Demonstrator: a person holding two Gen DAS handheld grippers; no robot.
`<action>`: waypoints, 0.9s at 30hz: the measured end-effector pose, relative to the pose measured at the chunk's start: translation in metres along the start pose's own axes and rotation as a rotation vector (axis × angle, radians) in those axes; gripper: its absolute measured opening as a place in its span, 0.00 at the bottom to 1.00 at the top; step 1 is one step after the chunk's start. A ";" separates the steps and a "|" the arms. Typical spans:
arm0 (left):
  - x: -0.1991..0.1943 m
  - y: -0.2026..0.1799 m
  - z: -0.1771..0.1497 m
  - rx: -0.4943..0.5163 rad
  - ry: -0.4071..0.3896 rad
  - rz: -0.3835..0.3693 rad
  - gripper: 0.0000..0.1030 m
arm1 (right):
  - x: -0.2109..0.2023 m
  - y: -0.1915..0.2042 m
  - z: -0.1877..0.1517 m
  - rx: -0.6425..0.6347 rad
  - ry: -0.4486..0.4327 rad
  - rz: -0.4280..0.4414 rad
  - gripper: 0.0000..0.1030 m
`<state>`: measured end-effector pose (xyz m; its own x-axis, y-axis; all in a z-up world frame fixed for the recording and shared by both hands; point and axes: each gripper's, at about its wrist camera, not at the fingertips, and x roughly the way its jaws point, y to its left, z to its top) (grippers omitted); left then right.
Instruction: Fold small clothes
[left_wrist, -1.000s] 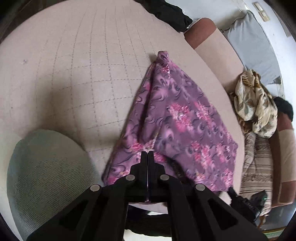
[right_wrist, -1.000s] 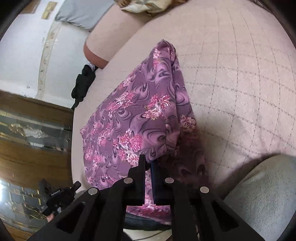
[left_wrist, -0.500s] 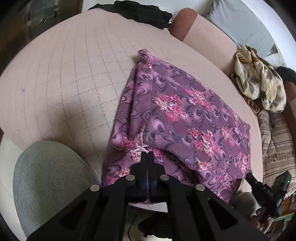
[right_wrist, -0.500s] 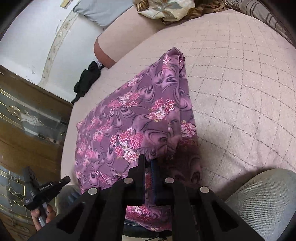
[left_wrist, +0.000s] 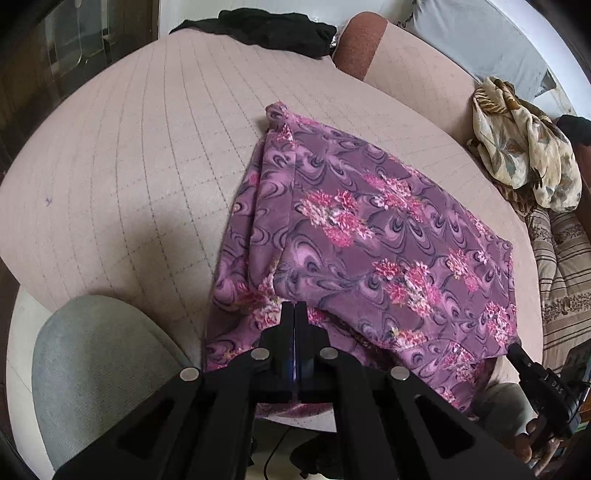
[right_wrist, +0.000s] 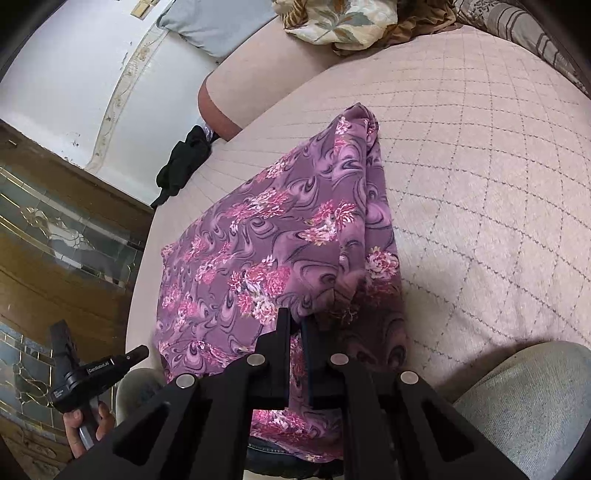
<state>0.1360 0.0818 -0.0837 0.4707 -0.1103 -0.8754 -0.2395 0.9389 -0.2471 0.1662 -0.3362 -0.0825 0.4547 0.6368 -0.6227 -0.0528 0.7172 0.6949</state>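
A purple garment with pink flowers (left_wrist: 369, 236) lies on the pink quilted bed (left_wrist: 129, 166), folded over, its far corner bunched. My left gripper (left_wrist: 294, 314) is shut on the garment's near edge. In the right wrist view the same garment (right_wrist: 266, 251) spreads to the left. My right gripper (right_wrist: 295, 325) is shut on its near edge, with cloth pinched between the fingers. Each gripper shows in the other's view: the right gripper at lower right (left_wrist: 543, 384), the left gripper at lower left (right_wrist: 85, 376).
A black cloth (left_wrist: 266, 29) lies at the bed's far edge. A cream floral cloth (left_wrist: 524, 147) and striped bedding (left_wrist: 565, 273) are piled at the right. My grey-trousered knee (left_wrist: 96, 369) is near the bed's front edge. A wooden glass-panelled cabinet (right_wrist: 55, 240) stands left.
Both grippers have lifted and drawn back with the garment's near edge. More of the bed and room shows, and the top layer lies flatter over the lower one.
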 end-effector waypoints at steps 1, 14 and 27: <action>-0.002 -0.001 0.001 0.006 -0.013 0.008 0.00 | 0.000 0.000 0.000 0.001 0.000 0.002 0.08; -0.011 0.005 0.004 0.026 -0.063 0.046 0.00 | -0.003 0.002 -0.001 0.001 -0.013 0.003 0.07; -0.038 0.009 0.008 0.010 -0.104 -0.034 0.00 | -0.012 0.014 0.003 -0.021 -0.028 -0.023 0.05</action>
<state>0.1232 0.0968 -0.0491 0.5639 -0.1087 -0.8187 -0.2131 0.9386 -0.2714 0.1624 -0.3350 -0.0644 0.4804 0.6124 -0.6278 -0.0607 0.7373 0.6728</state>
